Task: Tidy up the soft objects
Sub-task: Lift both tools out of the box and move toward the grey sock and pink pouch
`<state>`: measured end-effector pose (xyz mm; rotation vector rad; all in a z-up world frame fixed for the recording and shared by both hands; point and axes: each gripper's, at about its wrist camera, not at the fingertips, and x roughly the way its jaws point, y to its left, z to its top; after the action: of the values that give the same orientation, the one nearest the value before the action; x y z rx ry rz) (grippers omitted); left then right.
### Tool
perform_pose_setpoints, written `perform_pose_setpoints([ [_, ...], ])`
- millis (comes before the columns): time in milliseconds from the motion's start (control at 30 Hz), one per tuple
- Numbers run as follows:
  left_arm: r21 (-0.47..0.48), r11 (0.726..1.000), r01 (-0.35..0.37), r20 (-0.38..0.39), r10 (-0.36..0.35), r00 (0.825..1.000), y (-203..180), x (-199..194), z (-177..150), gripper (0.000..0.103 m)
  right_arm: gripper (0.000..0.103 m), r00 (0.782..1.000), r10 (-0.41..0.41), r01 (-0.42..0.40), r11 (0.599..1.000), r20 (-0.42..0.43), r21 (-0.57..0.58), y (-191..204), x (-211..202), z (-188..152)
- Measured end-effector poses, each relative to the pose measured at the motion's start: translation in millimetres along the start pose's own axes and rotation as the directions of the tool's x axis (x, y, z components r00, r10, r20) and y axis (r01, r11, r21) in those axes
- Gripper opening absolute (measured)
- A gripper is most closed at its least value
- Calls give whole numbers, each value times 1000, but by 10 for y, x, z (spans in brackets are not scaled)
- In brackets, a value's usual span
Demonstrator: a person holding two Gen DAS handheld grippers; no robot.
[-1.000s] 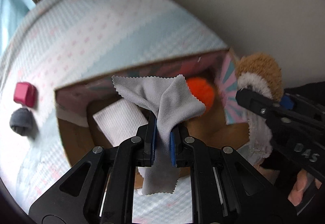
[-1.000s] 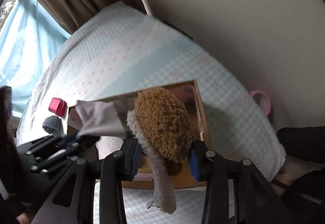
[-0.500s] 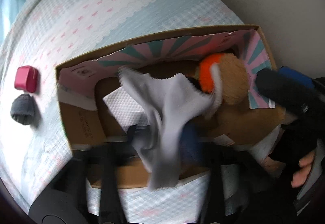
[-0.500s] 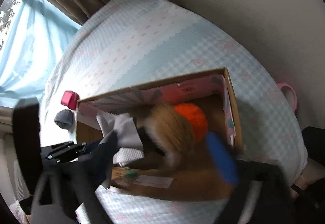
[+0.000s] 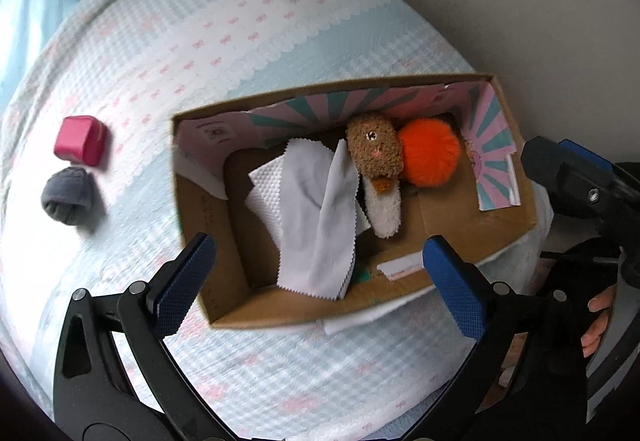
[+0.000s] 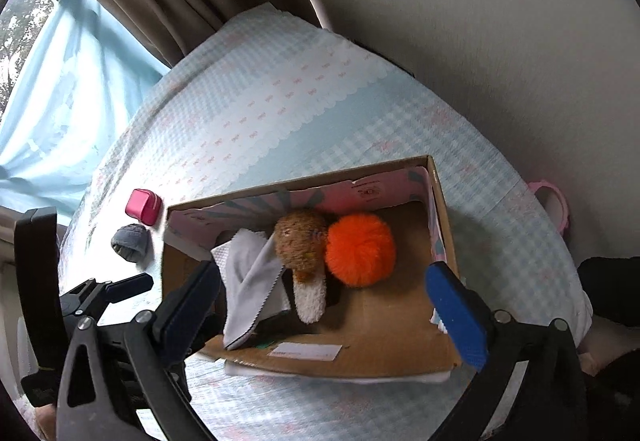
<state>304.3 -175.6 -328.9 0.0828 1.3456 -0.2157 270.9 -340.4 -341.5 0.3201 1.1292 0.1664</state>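
Left wrist view showed both the left gripper (image 5: 318, 279) and right gripper (image 6: 324, 311) released, the grey sock (image 5: 66, 195) at nine o'clock of the box (image 5: 200, 273) risking being overlooked.

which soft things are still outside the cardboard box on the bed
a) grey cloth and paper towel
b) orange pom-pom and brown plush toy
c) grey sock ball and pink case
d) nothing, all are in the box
c: the grey sock ball and the pink case lie side by side on the bedspread, to the left of the cardboard box; the pom-pom, plush toy, cloth and paper towel all lie inside it.
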Motion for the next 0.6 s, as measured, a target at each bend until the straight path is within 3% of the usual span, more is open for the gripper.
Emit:
perform_pose_setpoints([
  [300,-1,1000,9,139,-8,990,143,-843,-264,103,102,992,-62,72,994,113,-83,477,-711,-206],
  [600,-23,1000,19,313,-11,950,528,-1896,-812,103,102,955,-139,178,975,261,-134,1148,-1566,-576],
])
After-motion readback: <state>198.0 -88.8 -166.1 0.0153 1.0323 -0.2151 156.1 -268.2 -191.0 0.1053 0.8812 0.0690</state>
